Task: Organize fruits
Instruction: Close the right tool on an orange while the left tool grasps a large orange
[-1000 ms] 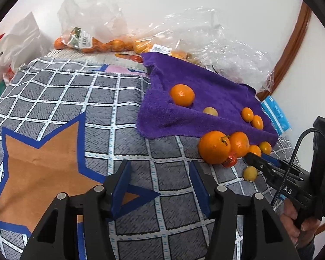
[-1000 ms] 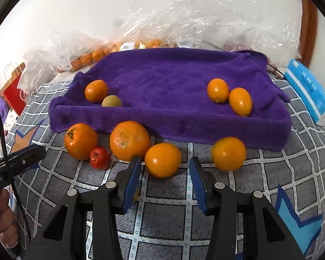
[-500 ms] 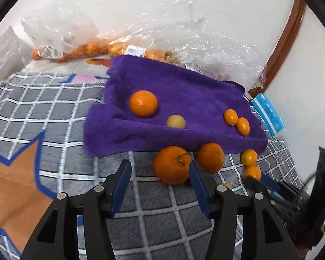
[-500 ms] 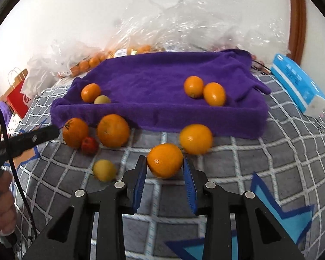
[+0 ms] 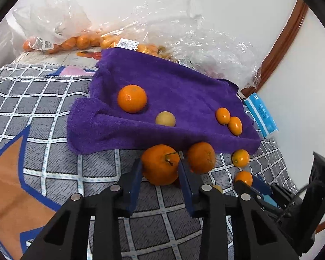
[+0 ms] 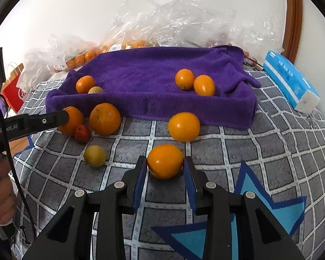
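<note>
- The left gripper [image 5: 160,162] had just been closing, and its pads pinched the stemmed orange [image 5: 158,170], which sat on the checked cover [image 6: 270,140] just off the near edge of the purple towel [image 6: 140,69].
- Beside that orange a small red fruit [image 6: 82,132] touched it. A big orange [image 6: 105,118] and a yellow fruit [image 6: 95,156] lay loose on the cover near by.
- Four fruits lay on the towel: an orange [image 6: 85,84] and a pale fruit [image 6: 95,90] at its left, and a pair of small oranges [image 6: 184,79] touching each other at its right.
- By my reading the sorting was partly done, with six fruits off the towel.
- The right gripper [image 6: 165,160] had just been opening a little. A loose orange [image 6: 164,168] sat between its pads, on the cover. Whether they pressed it I cannot tell.
- Another orange [image 6: 183,126] lay between that one and the towel's edge, likely in the way of a straight push.
- Clear bags of fruit [image 6: 173,21] crowded the far side. A blue tissue pack [image 6: 290,80] lay to the right.
</note>
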Action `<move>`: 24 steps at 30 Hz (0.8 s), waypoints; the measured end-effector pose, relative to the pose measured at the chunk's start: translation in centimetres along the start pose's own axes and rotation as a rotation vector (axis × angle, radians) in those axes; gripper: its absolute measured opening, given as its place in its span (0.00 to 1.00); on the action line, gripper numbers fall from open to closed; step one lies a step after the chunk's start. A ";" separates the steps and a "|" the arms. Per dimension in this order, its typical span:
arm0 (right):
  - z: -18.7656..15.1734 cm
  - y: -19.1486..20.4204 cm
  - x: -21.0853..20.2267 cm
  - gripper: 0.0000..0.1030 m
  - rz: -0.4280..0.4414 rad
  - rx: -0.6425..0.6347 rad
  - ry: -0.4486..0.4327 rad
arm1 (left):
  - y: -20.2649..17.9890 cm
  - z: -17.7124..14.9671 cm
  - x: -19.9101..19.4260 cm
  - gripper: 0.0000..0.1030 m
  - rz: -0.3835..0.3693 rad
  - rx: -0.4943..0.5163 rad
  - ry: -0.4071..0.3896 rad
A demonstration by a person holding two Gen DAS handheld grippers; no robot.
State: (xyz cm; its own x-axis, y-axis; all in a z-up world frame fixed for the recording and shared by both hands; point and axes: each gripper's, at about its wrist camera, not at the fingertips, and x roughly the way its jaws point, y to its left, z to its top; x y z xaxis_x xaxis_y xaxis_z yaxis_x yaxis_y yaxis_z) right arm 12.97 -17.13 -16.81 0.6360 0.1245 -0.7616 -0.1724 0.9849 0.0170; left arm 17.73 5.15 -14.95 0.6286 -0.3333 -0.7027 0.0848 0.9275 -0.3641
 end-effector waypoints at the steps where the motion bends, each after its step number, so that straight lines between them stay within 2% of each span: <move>1: 0.2 0.2 0.1 0.43 0.002 -0.003 -0.001 | 0.2 -0.1 -0.3 0.25 -0.003 -0.001 -0.003; 5: 0.7 0.8 0.7 0.44 -0.016 -0.011 0.001 | 0.8 -0.2 -1.5 0.22 0.013 -0.001 -0.015; 6: 0.8 0.9 0.9 0.43 -0.027 -0.015 0.004 | 0.9 -0.2 -1.5 0.22 0.010 -0.001 -0.007; 8: 0.8 1.1 1.2 0.33 -0.046 -0.019 0.012 | 1.0 -0.2 -1.4 0.23 0.001 -0.006 0.007; 10: 0.8 0.9 1.2 0.33 -0.039 -0.011 0.011 | 0.9 -0.1 -1.2 0.26 -0.021 -0.011 0.010; 13: 0.5 0.4 0.8 0.33 -0.029 0.005 0.003 | 0.3 0.1 -0.8 0.34 -0.044 -0.012 0.013; 15: 0.2 0.0 0.6 0.33 -0.021 0.011 0.000 | -0.2 0.2 -0.4 0.47 -0.060 -0.010 0.011; 16: 0.1 -0.2 0.4 0.33 -0.018 0.014 -0.001 | -0.4 0.3 -0.1 0.49 -0.056 -0.009 0.009; 22: -0.5 -1.2 -0.1 0.33 -0.009 0.037 -0.012 | -0.4 0.5 1.7 0.50 -0.002 -0.039 0.051; 24: -0.5 -1.5 -0.2 0.33 0.000 0.053 -0.013 | 0.0 0.5 2.3 0.46 -0.006 -0.072 0.078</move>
State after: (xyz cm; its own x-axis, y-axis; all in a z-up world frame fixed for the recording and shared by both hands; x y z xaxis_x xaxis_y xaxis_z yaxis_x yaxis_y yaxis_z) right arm 12.72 -18.69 -17.07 0.6458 0.1256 -0.7531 -0.1324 0.9899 0.0515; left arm 19.53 4.43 -16.28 0.5662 -0.3540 -0.7444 0.0313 0.9117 -0.4097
